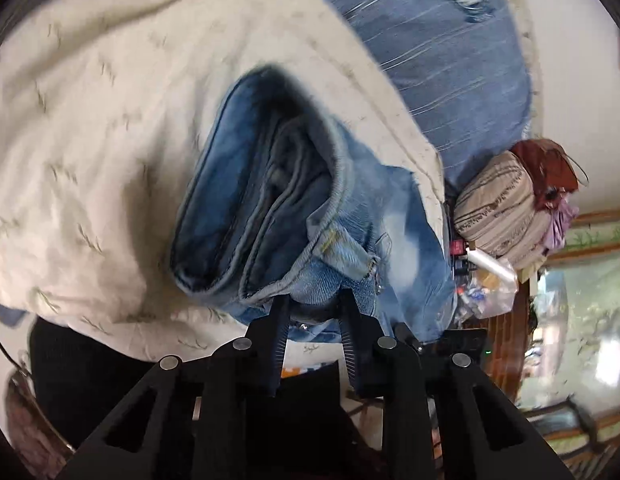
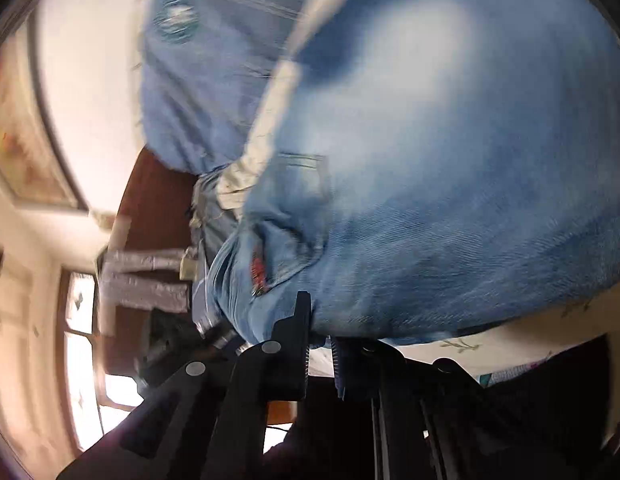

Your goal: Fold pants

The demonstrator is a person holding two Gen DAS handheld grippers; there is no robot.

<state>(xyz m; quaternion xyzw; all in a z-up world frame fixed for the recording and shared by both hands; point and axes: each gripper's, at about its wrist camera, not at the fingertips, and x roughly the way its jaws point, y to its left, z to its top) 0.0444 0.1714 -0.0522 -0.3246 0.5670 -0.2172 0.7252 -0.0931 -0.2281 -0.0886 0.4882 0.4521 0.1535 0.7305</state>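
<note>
Light-blue washed jeans (image 1: pixel 269 208) lie folded in thick layers on a cream bedspread (image 1: pixel 109 120). In the left wrist view my left gripper (image 1: pixel 314 304) is at the near edge of the bundle by the waistband, shut on a fold of denim. In the right wrist view the jeans (image 2: pixel 430 200) fill most of the blurred picture, with a pocket and a small red tag showing. My right gripper (image 2: pixel 320 332) is at their lower edge, its fingers close together with the denim hem pinched between them.
A blue striped blanket (image 1: pixel 450 60) lies beyond the bedspread. At the right stand a bundle of rolled cloth (image 1: pixel 502 212) and a plastic bag (image 1: pixel 490 284) of small items. Dark wooden furniture (image 2: pixel 157 208) and a bright window (image 2: pixel 81 320) are at the left of the right wrist view.
</note>
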